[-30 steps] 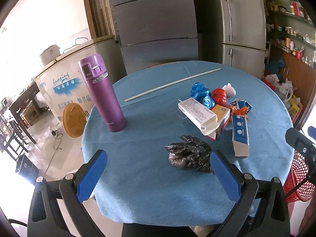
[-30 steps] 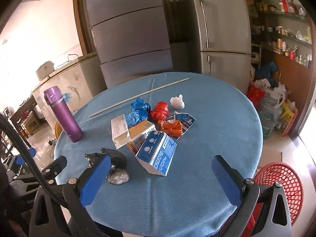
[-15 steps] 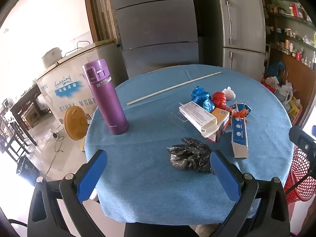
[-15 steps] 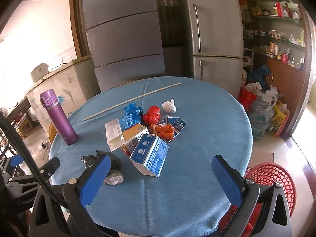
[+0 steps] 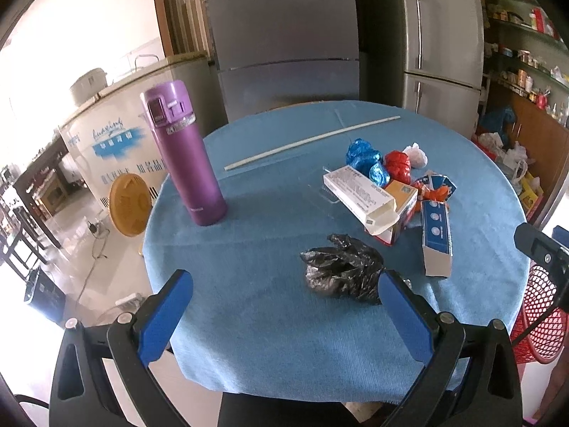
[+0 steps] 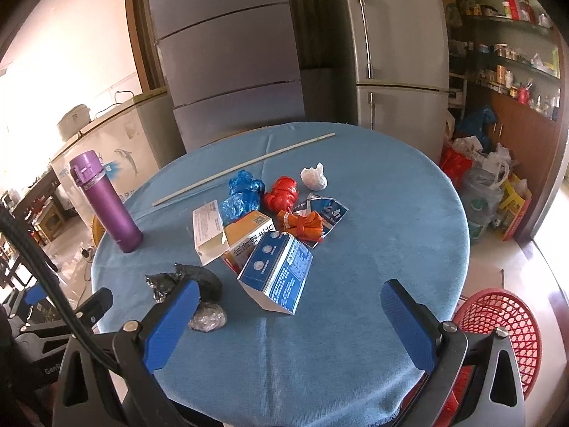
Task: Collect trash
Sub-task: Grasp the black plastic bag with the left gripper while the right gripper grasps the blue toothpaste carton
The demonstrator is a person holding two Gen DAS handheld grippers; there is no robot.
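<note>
left gripper [image 5: 284, 315] fingers spread, empty | black bag [image 5: 343, 272] just ahead | purple bottle [image 5: 183, 154] upright

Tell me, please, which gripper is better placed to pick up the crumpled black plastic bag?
Left, probably. The left gripper is open, and the black plastic bag lies just ahead, beside its right finger. The right gripper points more toward the blue carton.

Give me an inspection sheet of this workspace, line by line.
Surface: round table under a blue cloth.
Job's things: black bag, blue box, white box, orange box, blue wrapper, red wrapper, white wad; red basket on the floor.
Clutter: purple flask upright, white rod.
Claws: left claw and right claw open, empty.
Cables: black cable.
Surroundings: fridge, shelves.
</note>
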